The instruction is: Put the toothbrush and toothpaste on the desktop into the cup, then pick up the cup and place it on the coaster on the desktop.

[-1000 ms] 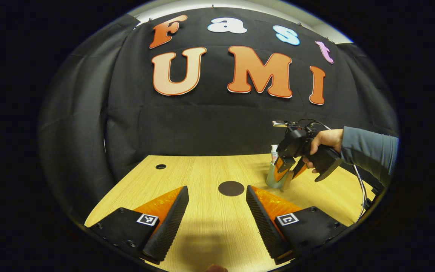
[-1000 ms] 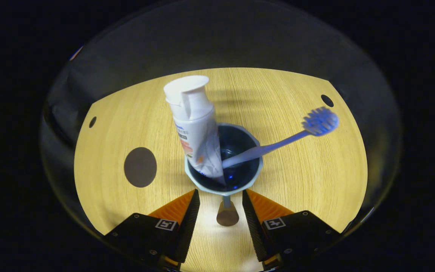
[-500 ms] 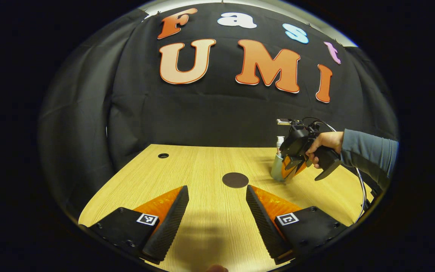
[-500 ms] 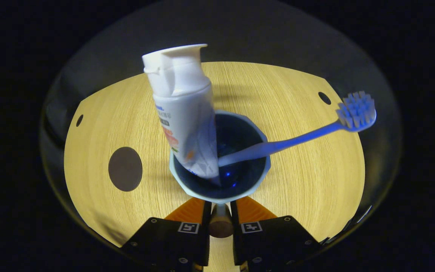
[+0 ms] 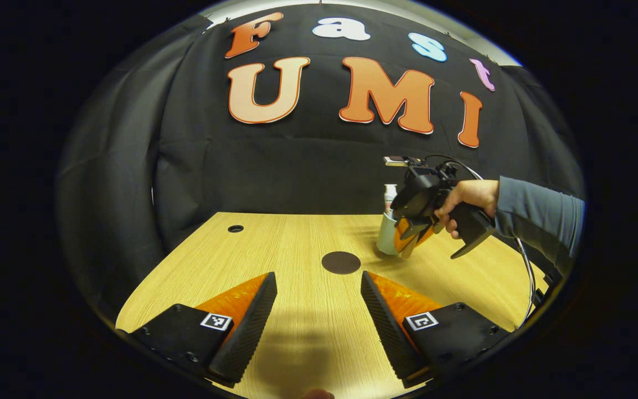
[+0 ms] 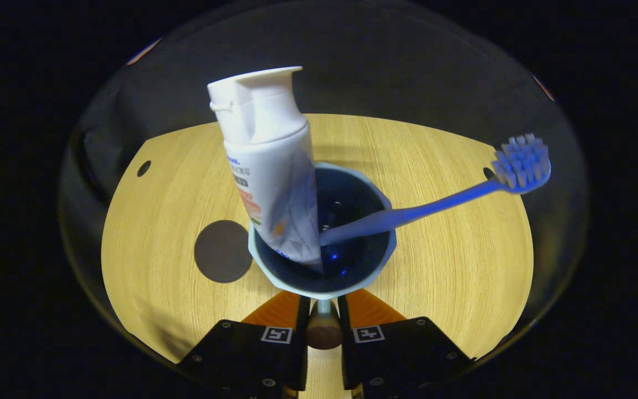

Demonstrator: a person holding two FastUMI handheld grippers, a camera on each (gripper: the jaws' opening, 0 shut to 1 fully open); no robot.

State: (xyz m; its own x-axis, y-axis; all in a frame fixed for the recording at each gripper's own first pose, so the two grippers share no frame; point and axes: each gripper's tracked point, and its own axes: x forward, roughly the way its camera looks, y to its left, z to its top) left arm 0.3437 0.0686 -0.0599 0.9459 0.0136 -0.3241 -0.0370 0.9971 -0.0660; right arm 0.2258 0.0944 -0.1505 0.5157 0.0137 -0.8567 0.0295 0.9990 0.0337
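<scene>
A pale blue cup (image 6: 291, 288) with a dark inside holds a white toothpaste tube (image 6: 266, 166) and a blue toothbrush (image 6: 435, 202), both leaning out over the rim. My right gripper (image 6: 323, 327) is shut on the cup's handle (image 6: 323, 331). The round dark coaster (image 6: 222, 251) lies on the desk just left of the cup. In the left gripper view the cup (image 5: 386, 238) hangs slightly above the desk, right of the coaster (image 5: 340, 262), in the right gripper (image 5: 413, 241). My left gripper (image 5: 319, 310) is open over the near desk, nothing between its fingers.
The wooden desk (image 5: 274, 249) has a small cable hole (image 5: 235, 228) at its far left. A hand (image 5: 471, 194) and grey sleeve (image 5: 540, 213) hold the right gripper, with a cable trailing behind. Black cloth walls close the booth behind the desk.
The right gripper shut on the cup's handle, then lifted the cup and carried it left towards the coaster. The left gripper stayed open and nearly still.
</scene>
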